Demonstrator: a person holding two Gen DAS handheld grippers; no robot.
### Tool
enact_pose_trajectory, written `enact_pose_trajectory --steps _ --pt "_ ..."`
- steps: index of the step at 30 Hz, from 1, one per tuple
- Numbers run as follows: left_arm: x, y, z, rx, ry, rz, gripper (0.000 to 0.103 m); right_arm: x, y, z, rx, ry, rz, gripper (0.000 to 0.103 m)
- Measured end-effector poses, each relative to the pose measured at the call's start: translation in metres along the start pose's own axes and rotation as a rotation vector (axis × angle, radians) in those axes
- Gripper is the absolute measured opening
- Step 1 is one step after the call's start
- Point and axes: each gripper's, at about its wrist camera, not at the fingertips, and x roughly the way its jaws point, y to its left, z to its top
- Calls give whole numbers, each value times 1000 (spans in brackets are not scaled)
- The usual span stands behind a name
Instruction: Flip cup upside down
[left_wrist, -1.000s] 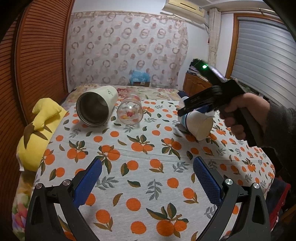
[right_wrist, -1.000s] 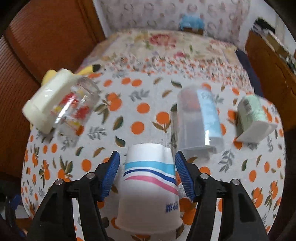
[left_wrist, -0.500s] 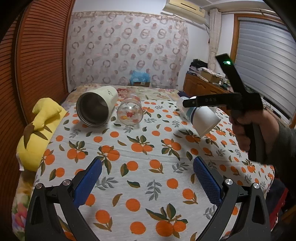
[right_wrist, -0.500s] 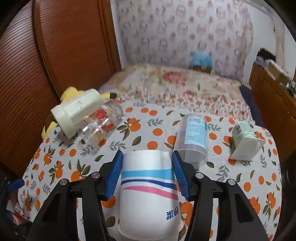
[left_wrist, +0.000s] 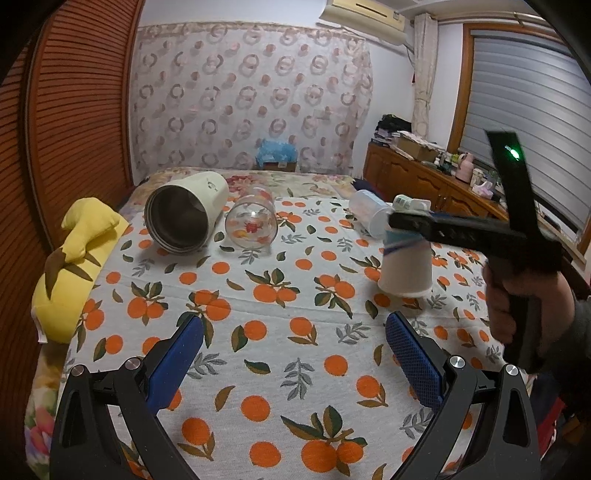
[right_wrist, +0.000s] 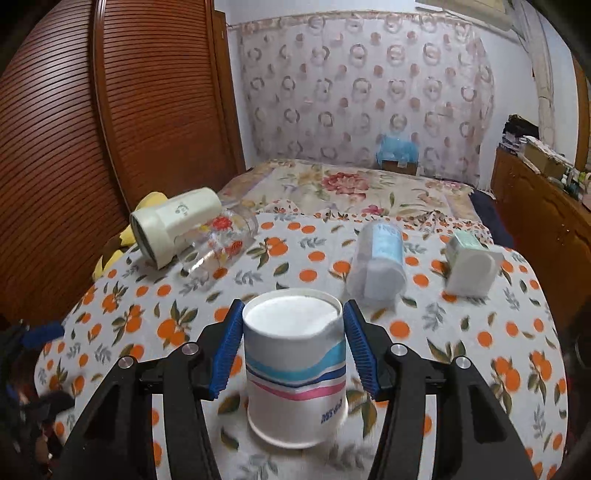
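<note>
Right tool (right_wrist: 293, 345) grips paper cup (right_wrist: 295, 369) near its base, pads against both sides; cup inverted, rim down on orange-print bedspread (left_wrist: 295, 332); left tool (left_wrist: 295, 354) wide open, holding nothing; behind lie cream tumbler (left_wrist: 184, 218), glass (left_wrist: 253, 225), clear plastic cup (right_wrist: 378, 258), white bottle (right_wrist: 469, 264), all on their sides

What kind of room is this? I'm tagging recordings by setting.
Most likely a home bedroom. The cups lie on a bed under an orange-print cover, a yellow pillow sits beside it, a wooden dresser stands along the wall, and an air conditioner hangs above a patterned curtain.
</note>
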Motion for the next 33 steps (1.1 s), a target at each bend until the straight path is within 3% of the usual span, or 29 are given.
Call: enact_pose_trajectory --steps 3,7,11,17,25,33 --pt "1 -3 2 5 -8 11 95 -12 -1 -13 17 -8 18 70" --pt "0 -9 7 5 -39 41 95 -28 -5 -25 46 -37 41 73" --pt "-3 -17 13 1 -75 72 95 -48 -9 -36 62 -89 21 80" --pt "-4 -36 18 19 -107 124 95 -80 -16 -47 86 -175 -20 100" --pt "-6 -52 19 33 -116 175 95 -105 -27 -63 104 -219 -78 101" --pt "-5 -56 20 31 -109 182 95 -111 -30 -73 106 -229 -92 101"
